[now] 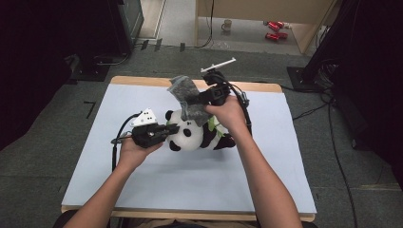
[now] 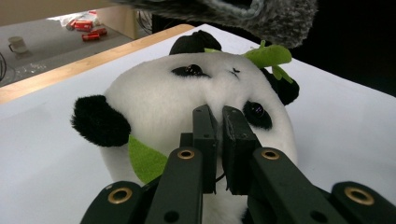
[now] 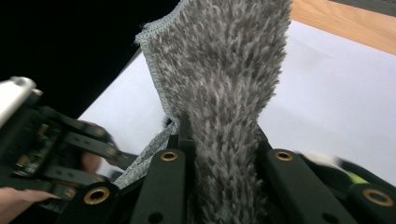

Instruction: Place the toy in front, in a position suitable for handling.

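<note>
A black-and-white panda plush (image 1: 196, 136) with green leaf patches lies on the white table cover (image 1: 157, 185). My left gripper (image 1: 174, 128) reaches it from the left. In the left gripper view the jaws (image 2: 218, 115) are shut on a pinch of white fur on the panda's face (image 2: 154, 88). My right gripper (image 1: 203, 97) is above the panda, shut on a shaggy grey cloth (image 1: 186, 93) that hangs over the toy. The cloth (image 3: 229, 65) covers the right gripper's (image 3: 219, 137) fingertips. The cloth's edge (image 2: 266, 14) hangs over the panda's head.
The wooden table edge (image 1: 142, 80) runs along the back. On the floor beyond it are a mug (image 1: 227, 24) and red cans (image 1: 275, 29). Black stands and cables (image 1: 332, 118) flank the table at both sides. The left gripper's body (image 3: 51, 154) is close to the right gripper.
</note>
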A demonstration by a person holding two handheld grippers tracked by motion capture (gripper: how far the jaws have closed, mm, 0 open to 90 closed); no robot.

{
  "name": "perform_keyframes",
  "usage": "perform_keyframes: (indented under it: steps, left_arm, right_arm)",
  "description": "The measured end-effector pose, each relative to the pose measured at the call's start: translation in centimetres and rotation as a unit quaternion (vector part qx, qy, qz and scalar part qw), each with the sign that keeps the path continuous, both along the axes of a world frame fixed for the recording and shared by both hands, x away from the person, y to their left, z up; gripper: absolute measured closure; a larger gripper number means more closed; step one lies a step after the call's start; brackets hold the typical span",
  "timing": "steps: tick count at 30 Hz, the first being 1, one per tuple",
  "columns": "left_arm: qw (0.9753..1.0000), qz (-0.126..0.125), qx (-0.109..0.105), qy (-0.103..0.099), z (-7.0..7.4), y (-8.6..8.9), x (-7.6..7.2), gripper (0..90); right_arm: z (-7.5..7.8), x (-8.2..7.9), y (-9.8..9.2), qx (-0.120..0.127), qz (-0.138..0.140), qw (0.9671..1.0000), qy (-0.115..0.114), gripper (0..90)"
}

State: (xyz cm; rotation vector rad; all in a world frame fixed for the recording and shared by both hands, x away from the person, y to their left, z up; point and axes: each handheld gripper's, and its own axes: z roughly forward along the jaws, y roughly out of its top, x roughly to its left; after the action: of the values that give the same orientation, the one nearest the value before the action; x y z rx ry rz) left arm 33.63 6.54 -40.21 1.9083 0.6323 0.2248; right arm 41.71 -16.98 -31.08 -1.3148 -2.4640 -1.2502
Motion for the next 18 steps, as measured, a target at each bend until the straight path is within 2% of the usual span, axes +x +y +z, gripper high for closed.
perform_keyframes:
  steps: [5, 6, 9, 10, 11, 12, 15, 18]
  left_arm:
    - [1.0000, 0.002, 0.005, -0.002, 0.0, 0.1, 0.1, 85.9]
    - [1.0000, 0.002, 0.005, -0.002, 0.0, 0.1, 0.1, 86.0]
    - [1.0000, 0.002, 0.007, -0.001, 0.0, 0.2, 0.2, 85.9]
    - [0.9999, 0.002, 0.010, 0.001, 0.0, 0.2, 0.3, 85.9]
    - [0.9999, 0.002, 0.010, 0.001, 0.0, 0.2, 0.3, 85.9]
    - [0.9999, 0.001, 0.010, 0.003, -0.1, 0.3, 0.4, 85.9]
    - [0.9999, 0.001, 0.013, 0.003, -0.2, 0.3, 0.4, 85.8]
    - [0.9999, 0.001, 0.011, 0.004, -0.2, 0.2, 0.3, 85.8]
  right_arm:
    - [-0.7, 0.2, 3.6, -0.018, 0.035, 0.9992, 0.011, 76.6]
    - [-0.7, 0.2, 3.6, -0.018, 0.035, 0.9992, 0.011, 76.6]
    - [-2.4, 0.7, 5.0, -0.037, 0.050, 0.9976, 0.031, 76.6]
    - [-2.9, 0.8, 5.2, -0.050, 0.051, 0.9968, 0.034, 76.6]
    - [-2.9, 0.8, 5.2, -0.050, 0.051, 0.9968, 0.034, 76.6]
    - [-3.6, 1.0, 4.8, -0.045, 0.047, 0.9970, 0.041, 76.5]
    - [-3.9, 1.3, 3.9, -0.036, 0.040, 0.9973, 0.049, 76.2]
    - [-4.0, 1.3, 3.3, -0.036, 0.035, 0.9978, 0.044, 76.0]
